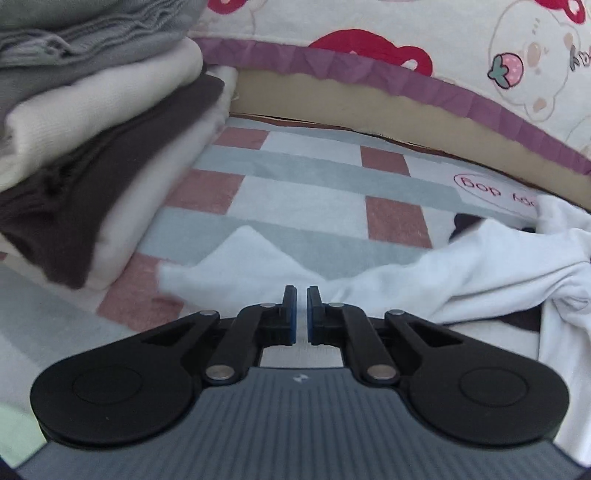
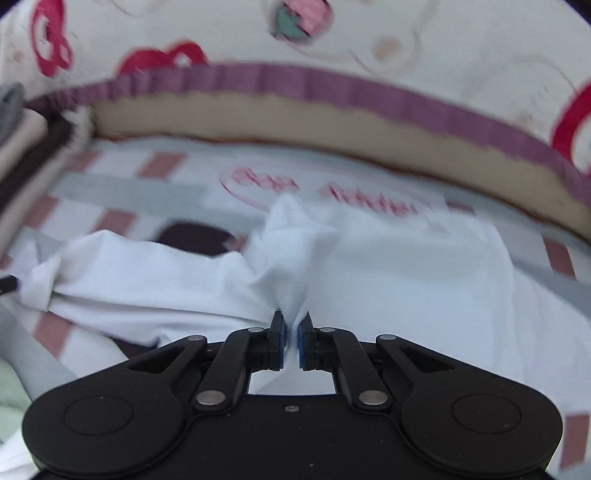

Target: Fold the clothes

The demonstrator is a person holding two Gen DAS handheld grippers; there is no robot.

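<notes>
A checked blanket (image 1: 295, 192) in pink, grey and white covers the bed, with a cartoon-print pillow (image 1: 424, 33) edged in a purple frill along the back; on the left sits a stack of folded clothes (image 1: 92, 147), grey on top, cream and dark brown below, likely finished pieces parked clear of the working space; the white garment (image 2: 406, 280) lies rumpled across the blanket, a dark patch showing beneath it; the right tongs (image 2: 291, 325) are closed on a bunched ridge of that white cloth, which stands up in a peak just ahead of the pads, a pinch that looks meant for lifting and spreading; the left tongs (image 1: 301, 295) are nearly closed at the garment's near edge (image 1: 258, 273), white fabric in the gap, so seemingly pinching it too; two corners held would let the piece be stretched flat; writing on the blanket, upside down in a pink oval (image 1: 495, 192), reads partly "dog"; the rest is covered or blurred.
</notes>
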